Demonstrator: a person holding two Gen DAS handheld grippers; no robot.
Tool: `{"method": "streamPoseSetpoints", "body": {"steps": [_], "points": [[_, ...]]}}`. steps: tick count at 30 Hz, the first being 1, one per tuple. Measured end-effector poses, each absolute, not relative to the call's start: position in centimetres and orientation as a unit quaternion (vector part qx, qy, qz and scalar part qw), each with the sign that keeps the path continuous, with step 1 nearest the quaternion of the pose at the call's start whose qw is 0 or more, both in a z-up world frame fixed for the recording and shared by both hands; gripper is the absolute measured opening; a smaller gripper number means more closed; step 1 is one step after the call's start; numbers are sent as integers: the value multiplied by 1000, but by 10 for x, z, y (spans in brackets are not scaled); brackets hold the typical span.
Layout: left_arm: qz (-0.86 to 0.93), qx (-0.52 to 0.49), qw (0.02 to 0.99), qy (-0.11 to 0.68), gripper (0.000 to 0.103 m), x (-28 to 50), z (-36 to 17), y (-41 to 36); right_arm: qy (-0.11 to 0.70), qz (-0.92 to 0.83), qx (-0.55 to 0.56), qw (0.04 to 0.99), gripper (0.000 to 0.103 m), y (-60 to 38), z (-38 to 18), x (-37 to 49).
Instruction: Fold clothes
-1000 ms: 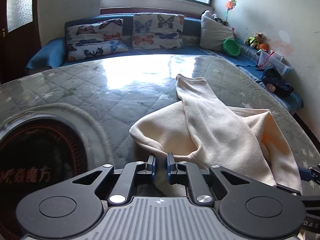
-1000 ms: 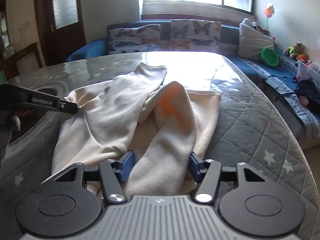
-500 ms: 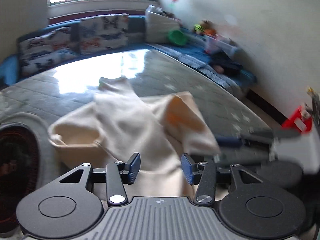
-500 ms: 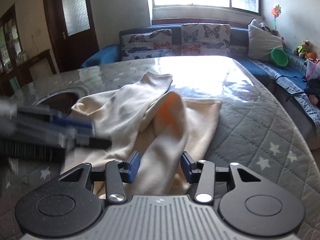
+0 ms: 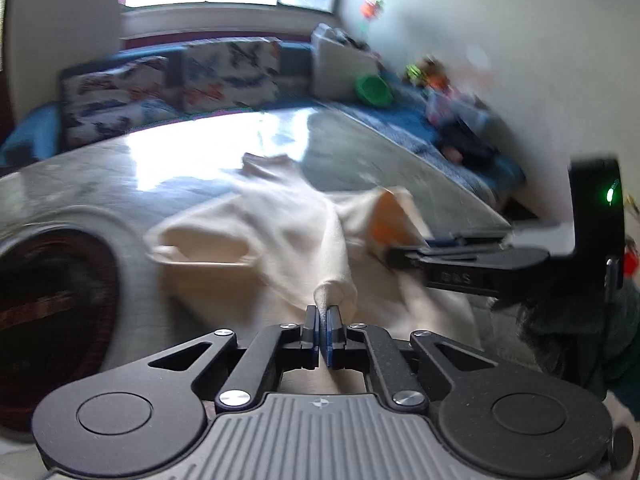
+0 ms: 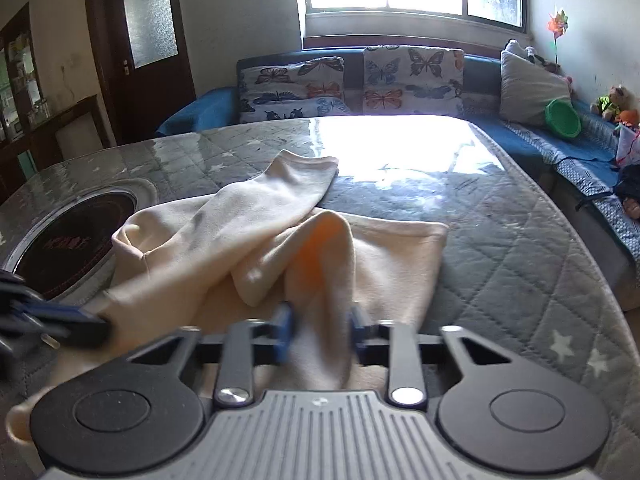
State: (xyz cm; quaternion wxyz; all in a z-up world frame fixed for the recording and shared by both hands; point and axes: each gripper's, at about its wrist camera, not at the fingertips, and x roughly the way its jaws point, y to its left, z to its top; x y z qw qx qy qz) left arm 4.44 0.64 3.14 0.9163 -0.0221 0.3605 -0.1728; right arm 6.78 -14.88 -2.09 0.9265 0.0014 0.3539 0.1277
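A cream garment [image 5: 280, 232] lies crumpled on the table, one sleeve stretched toward the window [image 6: 304, 172]. My left gripper [image 5: 323, 320] is shut and pinches a raised ridge of the cloth near the garment's front edge. In the right wrist view its fingers [image 6: 80, 320] come in from the left onto the cloth. My right gripper [image 6: 320, 332] is closing on an upright fold, and its blurred pads touch the fold's sides. In the left wrist view the right gripper [image 5: 440, 252] reaches in from the right to that same orange-lit fold.
The table [image 6: 500, 240] has a quilted grey cover under glass. A round dark cooktop [image 6: 72, 240] is set into it left of the garment. A blue sofa [image 6: 352, 80] with butterfly cushions and a green bowl [image 6: 562, 118] runs behind and to the right.
My left gripper let go of the garment's left edge, opened, swung right and shut on a ridge of cloth nearer the middle. My right gripper's jaws narrowed around the fold.
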Motion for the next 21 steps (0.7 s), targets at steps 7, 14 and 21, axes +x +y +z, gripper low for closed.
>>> {"method": "streamPoseSetpoints", "body": {"steps": [7,14,21], "points": [[-104,-58,925,360,3,15,31,73,352,116,1,929,21,-145,-23,42],[-49,-82,928,361,3,-20,26,119,353,131,-11,926,29,-107,-28,36],[23,-110,930,350,3,-56,30,178,349,205,-50,913,29,-29,-29,48]]}}
